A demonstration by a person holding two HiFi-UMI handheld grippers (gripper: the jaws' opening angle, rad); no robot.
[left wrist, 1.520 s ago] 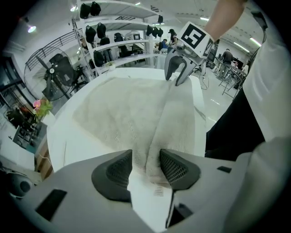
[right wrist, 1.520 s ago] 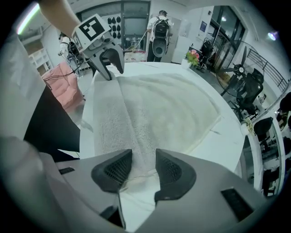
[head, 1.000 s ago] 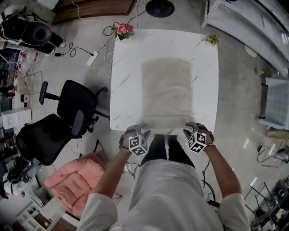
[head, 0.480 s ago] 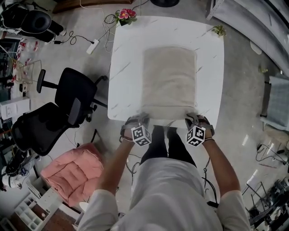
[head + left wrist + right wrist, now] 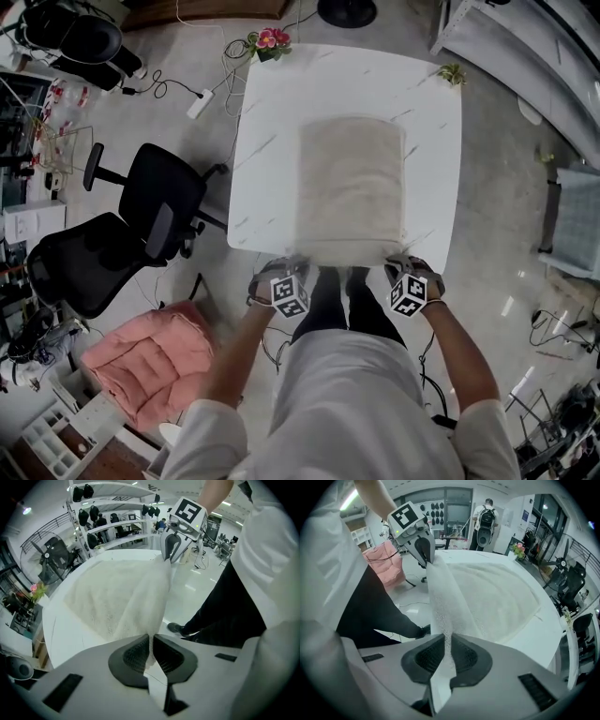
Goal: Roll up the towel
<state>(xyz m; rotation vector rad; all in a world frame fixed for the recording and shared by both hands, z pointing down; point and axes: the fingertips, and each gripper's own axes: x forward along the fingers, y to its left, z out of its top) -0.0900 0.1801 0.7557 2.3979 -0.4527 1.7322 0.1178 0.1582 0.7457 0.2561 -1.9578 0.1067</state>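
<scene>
Closing on one towel (image 5: 350, 183): two grippers (image 5: 150, 644) (image 5: 448, 645)

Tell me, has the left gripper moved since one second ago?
Yes: against the table edge, the left gripper drew slightly toward the person, tongs just closing on the towel.

Floor (image 5: 511, 202): pale, glossy, catching light reflections. Tabletop (image 5: 272, 141): white, grey-veined, square, at centre. Pink flowers (image 5: 269, 40) on its 11 o'clock corner, small green plant (image 5: 451, 73) on its 1 o'clock corner. Black office chair (image 5: 164, 211) at 9 o'clock, second black chair (image 5: 80, 272) beside it. Pink cushioned seat (image 5: 150, 361) at 7 o'clock. White power strip (image 5: 198, 103) with cables at 11 o'clock.
</scene>
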